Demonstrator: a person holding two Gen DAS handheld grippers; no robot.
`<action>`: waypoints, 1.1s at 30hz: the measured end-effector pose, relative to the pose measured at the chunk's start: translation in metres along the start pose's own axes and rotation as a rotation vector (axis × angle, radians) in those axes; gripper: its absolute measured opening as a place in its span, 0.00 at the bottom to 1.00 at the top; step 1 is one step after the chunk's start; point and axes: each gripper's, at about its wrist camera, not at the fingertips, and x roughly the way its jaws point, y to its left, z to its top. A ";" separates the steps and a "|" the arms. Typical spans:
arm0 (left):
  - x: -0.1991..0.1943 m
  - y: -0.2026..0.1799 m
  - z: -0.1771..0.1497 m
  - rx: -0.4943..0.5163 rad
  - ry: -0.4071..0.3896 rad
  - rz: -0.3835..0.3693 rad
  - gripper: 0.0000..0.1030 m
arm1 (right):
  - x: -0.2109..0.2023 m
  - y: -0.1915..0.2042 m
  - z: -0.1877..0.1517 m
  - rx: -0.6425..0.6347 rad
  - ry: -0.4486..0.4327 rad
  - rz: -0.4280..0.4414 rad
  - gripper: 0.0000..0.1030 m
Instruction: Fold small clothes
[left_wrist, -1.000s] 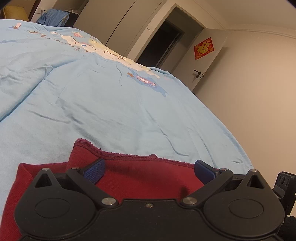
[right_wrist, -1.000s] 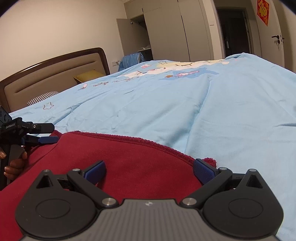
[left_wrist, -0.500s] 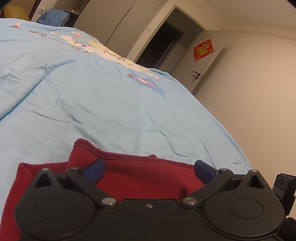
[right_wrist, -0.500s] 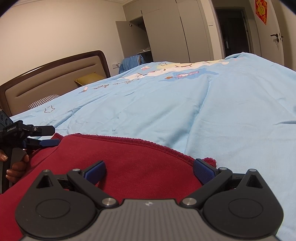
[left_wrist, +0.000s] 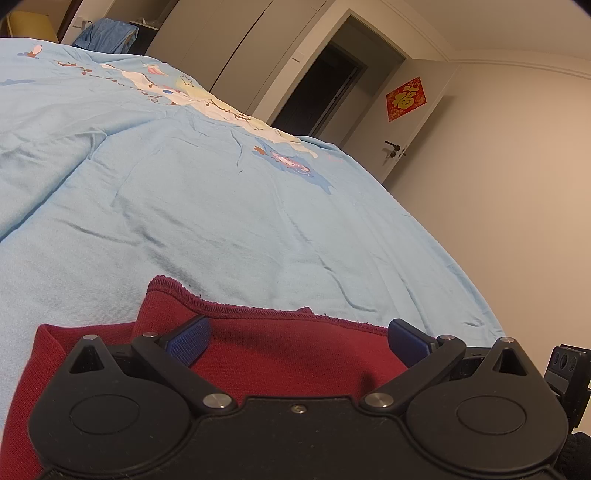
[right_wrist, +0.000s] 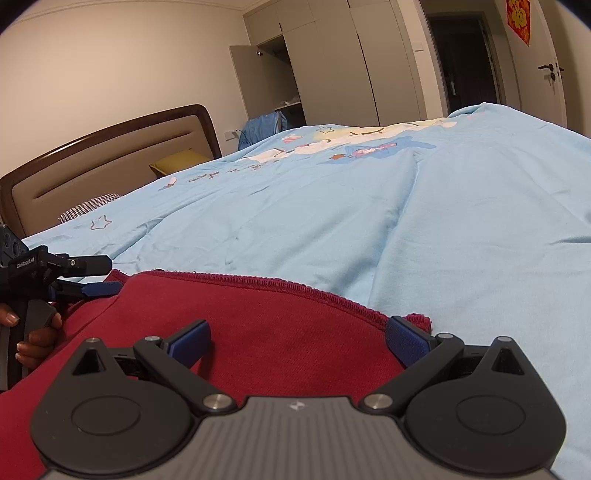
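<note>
Both grippers, left gripper (left_wrist: 295, 341) and right gripper (right_wrist: 297, 341), gape wide over your red garment (right_wrist: 258, 332) on the bed (right_wrist: 406, 221); folding looks barely begun.

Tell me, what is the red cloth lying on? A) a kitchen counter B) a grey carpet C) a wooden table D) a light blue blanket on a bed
D: the red cloth lies spread on the light blue blanket that covers the bed, with the headboard behind it.
</note>
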 end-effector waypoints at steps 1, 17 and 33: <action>0.000 0.000 0.000 0.000 0.000 0.000 0.99 | 0.000 0.000 0.000 -0.001 0.000 -0.001 0.99; 0.001 0.000 0.001 0.006 0.002 0.004 0.99 | 0.003 0.009 0.000 -0.036 0.009 -0.033 0.99; -0.094 -0.051 0.010 0.037 -0.062 0.214 0.99 | -0.095 0.064 0.001 -0.084 -0.067 -0.168 1.00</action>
